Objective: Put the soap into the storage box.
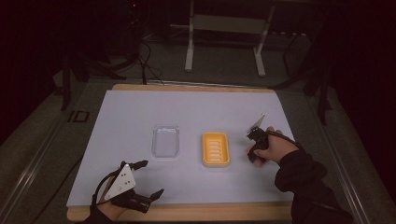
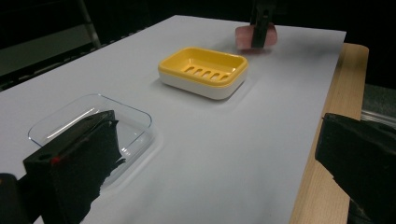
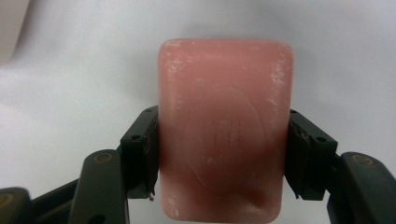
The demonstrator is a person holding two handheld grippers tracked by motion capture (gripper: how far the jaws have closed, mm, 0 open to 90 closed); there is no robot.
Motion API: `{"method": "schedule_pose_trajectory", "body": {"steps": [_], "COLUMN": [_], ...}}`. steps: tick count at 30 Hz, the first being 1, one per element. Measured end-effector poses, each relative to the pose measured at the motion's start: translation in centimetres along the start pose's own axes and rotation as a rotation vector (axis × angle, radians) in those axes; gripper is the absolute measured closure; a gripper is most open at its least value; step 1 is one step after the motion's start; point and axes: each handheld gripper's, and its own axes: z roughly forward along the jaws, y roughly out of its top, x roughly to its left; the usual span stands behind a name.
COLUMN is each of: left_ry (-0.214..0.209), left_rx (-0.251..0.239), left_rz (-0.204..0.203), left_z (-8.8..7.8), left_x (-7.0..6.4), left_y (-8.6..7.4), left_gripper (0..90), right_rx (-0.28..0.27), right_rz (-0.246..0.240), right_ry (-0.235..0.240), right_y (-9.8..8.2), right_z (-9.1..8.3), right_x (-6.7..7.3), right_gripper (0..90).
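Gripping a pink soap bar (image 3: pixel 224 130) between both jaws of the right gripper (image 1: pixel 257 140), jaws pressing its two long sides, over the white sheet (image 1: pixel 196 112) just right of the yellow soap dish (image 1: pixel 215 149). Holding the left gripper (image 1: pixel 148 179) with jaws spread wide and empty at the near left, near the clear lid (image 1: pixel 166 141) lying left of the dish.

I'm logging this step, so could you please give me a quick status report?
Right tongs shut on pink soap bar, right of yellow soap dish. Left tongs open, idle near clear lid. Dish empty, path clear.
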Motion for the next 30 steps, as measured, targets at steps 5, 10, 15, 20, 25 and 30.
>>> {"method": "schedule_pose_trajectory", "body": {"steps": [5,10,15,20,25,30], "left_ry": [0.004,0.005,0.007,0.008,0.009,0.013], "left_rx": [0.0,0.001,0.001,0.001,-0.004,-0.006], "left_rz": [-0.003,-0.002,-0.003,-0.003,-0.004,-0.003], "left_z": [0.0,0.1,0.0,0.1,0.0,-0.1], "left_x": [0.1,0.0,0.0,0.1,0.0,0.1], "left_y": [0.0,0.0,0.0,0.0,0.0,0.0], "left_gripper": [0.6,0.6,0.6,0.5,0.6,0.6], "right_rx": [-0.02,-0.079,-0.13,-0.172,-0.198,-0.263], "right_rz": [0.029,0.018,0.015,0.015,0.039,0.151], "right_ry": [-0.057,-0.038,-0.029,-0.053,-0.047,-0.011], "right_y": [-0.1,-0.2,0.0,0.3,0.7,1.6], "right_z": [-1.4,-2.9,-4.5,-6.0,-6.9,-7.7], "right_x": [0.5,1.3,1.7,2.4,3.6,5.0], "right_gripper": [37.5,37.5,37.5,37.5,37.6,37.6]}}
